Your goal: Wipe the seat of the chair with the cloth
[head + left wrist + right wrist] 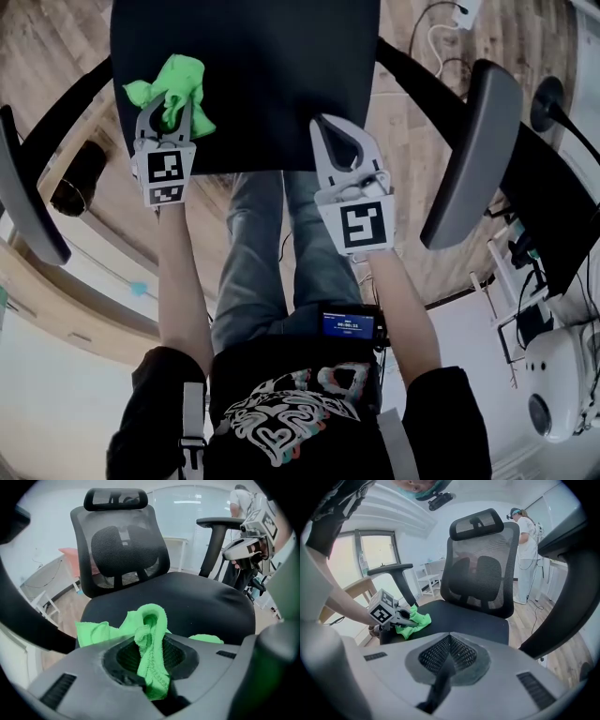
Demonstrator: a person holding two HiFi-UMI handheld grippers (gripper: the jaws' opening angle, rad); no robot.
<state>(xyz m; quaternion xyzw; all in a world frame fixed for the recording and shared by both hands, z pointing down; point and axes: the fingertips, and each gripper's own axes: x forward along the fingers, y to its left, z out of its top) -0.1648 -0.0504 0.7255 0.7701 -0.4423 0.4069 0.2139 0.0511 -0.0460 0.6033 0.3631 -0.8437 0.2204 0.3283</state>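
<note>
The black chair seat (253, 84) fills the top of the head view. A bright green cloth (178, 86) lies bunched on the seat's front left part. My left gripper (171, 105) is shut on the cloth, and in the left gripper view a fold of the cloth (151, 658) is pinched between the jaws over the seat (206, 606). My right gripper (332, 126) hangs over the seat's front edge, apart from the cloth, its jaws shut with nothing in them. From the right gripper (449, 644), the left gripper (401, 617) and the cloth (416, 622) show on the seat (473, 618).
Armrests stand on both sides, left armrest (28, 197) and right armrest (473, 150). The mesh backrest (122, 545) rises behind the seat. My legs (272, 244) stand at the seat's front edge. A person in white (527, 541) stands behind the chair. Cables (441, 42) lie on the wooden floor.
</note>
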